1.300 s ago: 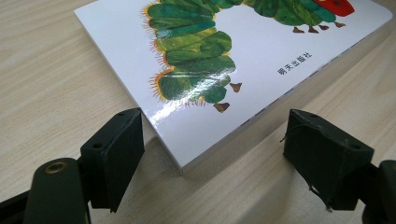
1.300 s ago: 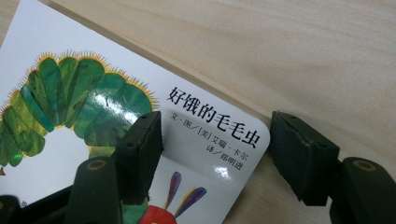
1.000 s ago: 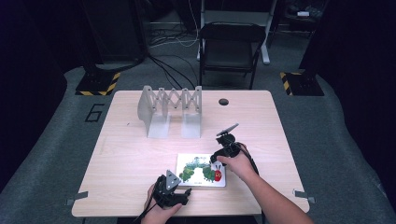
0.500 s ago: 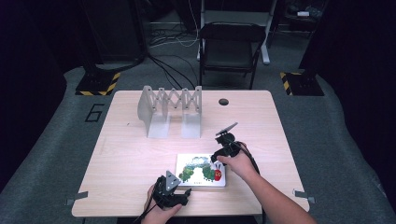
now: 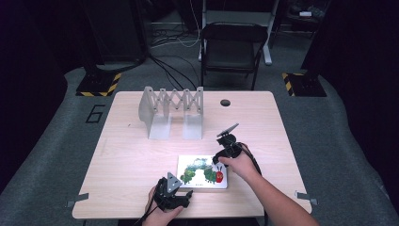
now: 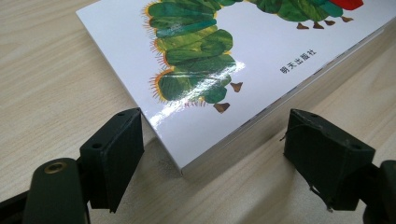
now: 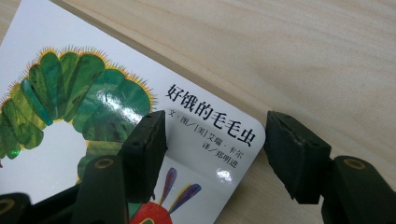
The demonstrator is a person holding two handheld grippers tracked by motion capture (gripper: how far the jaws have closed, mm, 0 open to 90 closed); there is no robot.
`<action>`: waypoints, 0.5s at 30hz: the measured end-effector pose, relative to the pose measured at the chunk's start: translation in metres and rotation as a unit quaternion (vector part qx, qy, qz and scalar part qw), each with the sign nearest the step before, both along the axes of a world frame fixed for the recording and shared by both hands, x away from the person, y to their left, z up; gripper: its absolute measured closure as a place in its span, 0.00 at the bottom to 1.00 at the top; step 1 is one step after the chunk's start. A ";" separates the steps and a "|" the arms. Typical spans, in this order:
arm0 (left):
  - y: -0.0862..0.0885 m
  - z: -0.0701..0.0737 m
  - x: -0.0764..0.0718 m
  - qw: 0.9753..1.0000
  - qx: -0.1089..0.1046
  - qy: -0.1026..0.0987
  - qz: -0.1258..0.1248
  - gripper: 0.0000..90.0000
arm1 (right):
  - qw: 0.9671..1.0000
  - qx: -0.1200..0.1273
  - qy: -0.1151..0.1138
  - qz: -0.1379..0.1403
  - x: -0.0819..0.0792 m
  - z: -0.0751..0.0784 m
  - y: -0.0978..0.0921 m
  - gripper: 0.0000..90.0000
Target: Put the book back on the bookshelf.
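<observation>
1. High view: the picture book (image 5: 202, 172) lies flat near the counter's (image 5: 127, 155) front edge, between my left hand-held gripper (image 5: 173, 193) and right hand-held gripper (image 5: 225, 149).
2. Left gripper view: my jaws gape, straddling the book's (image 6: 243, 60) corner.
3. Right gripper view: my jaws stand apart over its (image 7: 70, 116) rounded corner, gripping nothing.

Two black handheld grippers, bare forearms

The left gripper (image 5: 184, 203) is black, topped by a grey three-cornered plate, with a dark cable trailing off its back toward the table's near edge. Seen from the left gripper view, its jaws are blocky matte-black wedges with small round holes, a brass-coloured screw sits in the left arm, and a frayed thread hangs from the right pad. The right gripper (image 5: 217, 160) is black too, carrying a grey plate and a looping black cable. Brass-ringed screws mark both its arms. No sleeves cover the forearms.
</observation>
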State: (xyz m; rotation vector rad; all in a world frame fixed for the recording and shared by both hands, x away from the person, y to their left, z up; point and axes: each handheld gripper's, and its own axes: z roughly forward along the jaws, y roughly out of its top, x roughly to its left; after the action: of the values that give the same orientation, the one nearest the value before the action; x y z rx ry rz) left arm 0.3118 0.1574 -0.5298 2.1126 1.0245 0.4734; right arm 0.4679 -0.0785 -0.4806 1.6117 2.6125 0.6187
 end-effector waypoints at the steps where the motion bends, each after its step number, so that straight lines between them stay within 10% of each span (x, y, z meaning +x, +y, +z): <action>1: 0.000 0.000 0.000 1.000 0.000 0.000 0.000 0.22 | 1.000 -0.002 -0.001 0.003 0.001 -0.001 0.000 0.44; 15: -0.001 -0.001 -0.001 1.000 -0.003 -0.002 0.004 0.22 | 1.000 0.000 -0.001 0.001 0.000 -0.004 0.001 0.42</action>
State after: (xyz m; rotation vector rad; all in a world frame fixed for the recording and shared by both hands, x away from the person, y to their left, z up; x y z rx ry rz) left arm 0.3108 0.1567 -0.5305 2.1015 1.0309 0.4769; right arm 0.4681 -0.0780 -0.4850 1.6067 2.6135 0.6209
